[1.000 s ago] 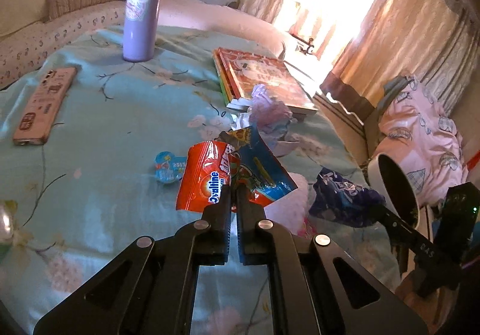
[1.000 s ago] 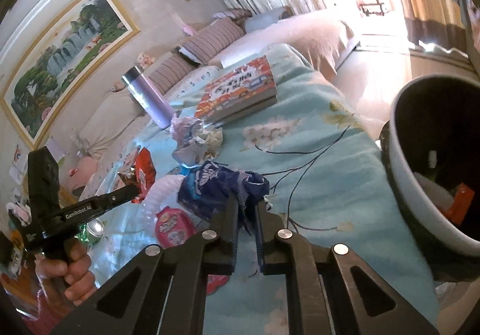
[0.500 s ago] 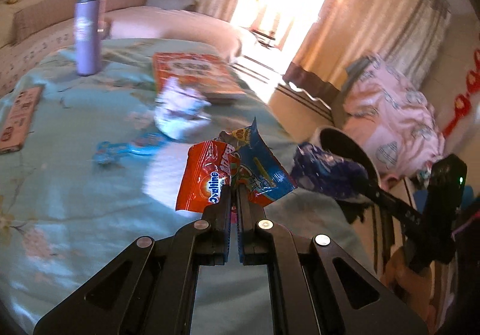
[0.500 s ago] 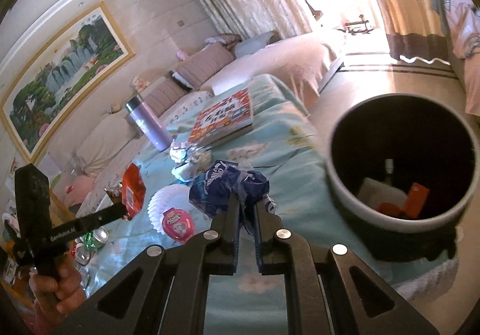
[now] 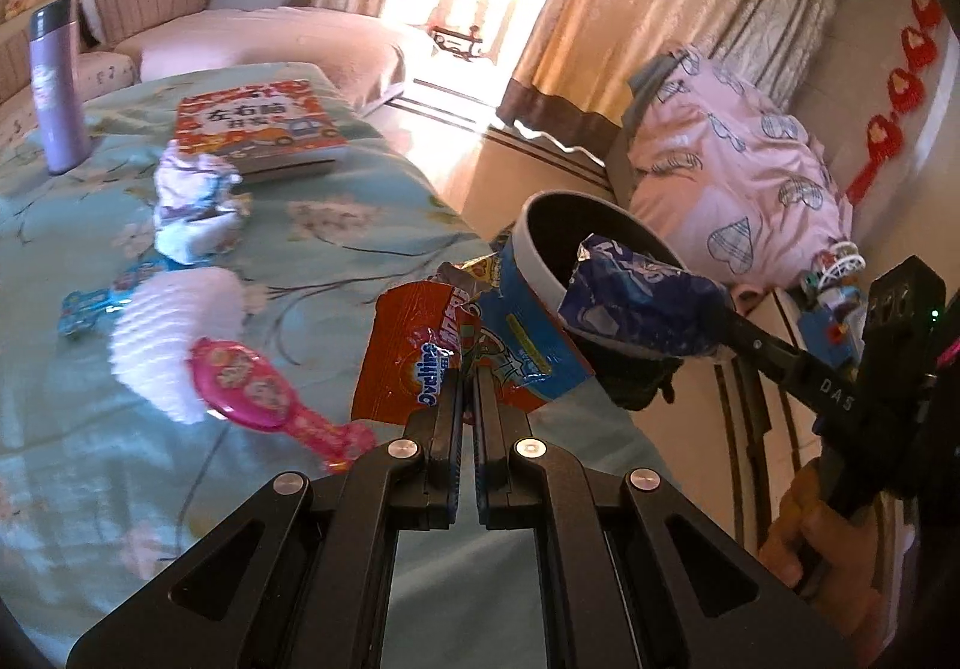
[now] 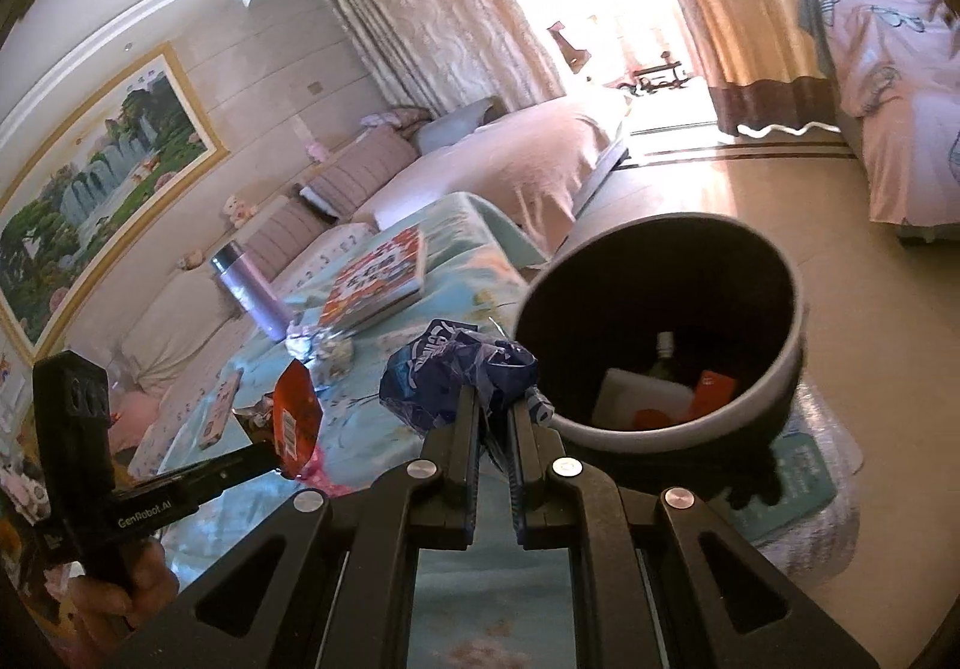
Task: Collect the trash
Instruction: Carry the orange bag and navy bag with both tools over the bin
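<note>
L gripper (image 5: 467, 378) pinches orange/blue wrappers (image 5: 456, 351); R gripper (image 6: 493, 405) pinches crumpled blue wrapper (image 6: 447, 375).

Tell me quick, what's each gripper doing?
Left gripper: closed on the orange wrapper.
Right gripper: closed on the blue wrapper, beside the bin.

The orange wrapper (image 5: 414, 351) pinched in the left gripper (image 5: 467, 378) reads "Ovaltine". The arm of the right gripper (image 5: 714, 330), off to its right, carries "DAS". Seen from the right side, the left gripper's arm says "GenRobot.AI". The book (image 5: 264, 120) ahead bears Chinese characters, too small to read surely.
</note>
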`<state>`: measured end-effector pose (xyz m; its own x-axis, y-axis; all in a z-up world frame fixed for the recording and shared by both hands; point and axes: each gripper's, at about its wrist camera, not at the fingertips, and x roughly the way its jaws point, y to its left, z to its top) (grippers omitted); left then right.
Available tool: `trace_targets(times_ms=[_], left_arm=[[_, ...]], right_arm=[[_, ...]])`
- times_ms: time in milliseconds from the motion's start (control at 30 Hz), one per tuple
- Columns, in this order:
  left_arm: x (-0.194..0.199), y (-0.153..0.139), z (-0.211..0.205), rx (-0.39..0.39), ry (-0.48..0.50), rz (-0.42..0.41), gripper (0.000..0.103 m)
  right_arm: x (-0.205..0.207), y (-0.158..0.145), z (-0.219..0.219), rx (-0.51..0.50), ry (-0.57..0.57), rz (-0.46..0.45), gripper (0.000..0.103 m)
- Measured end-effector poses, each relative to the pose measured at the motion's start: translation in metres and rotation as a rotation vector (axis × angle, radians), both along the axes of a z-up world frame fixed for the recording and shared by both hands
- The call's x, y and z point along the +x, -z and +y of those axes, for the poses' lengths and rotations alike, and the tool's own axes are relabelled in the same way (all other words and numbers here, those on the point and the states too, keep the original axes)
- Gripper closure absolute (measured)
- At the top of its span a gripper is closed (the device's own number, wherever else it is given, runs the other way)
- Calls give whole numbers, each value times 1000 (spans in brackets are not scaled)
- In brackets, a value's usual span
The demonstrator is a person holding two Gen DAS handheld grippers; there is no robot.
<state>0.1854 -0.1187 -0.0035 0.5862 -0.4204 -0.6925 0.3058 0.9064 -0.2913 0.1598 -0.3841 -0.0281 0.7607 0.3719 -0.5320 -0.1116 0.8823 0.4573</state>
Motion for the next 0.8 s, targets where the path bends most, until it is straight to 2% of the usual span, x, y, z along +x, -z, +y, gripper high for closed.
trace_targets(times_ms=[800], left_arm=[[37,-3,-98,38,156,7,100]], right_arm=[[7,9,-57,-58,154,33,95]])
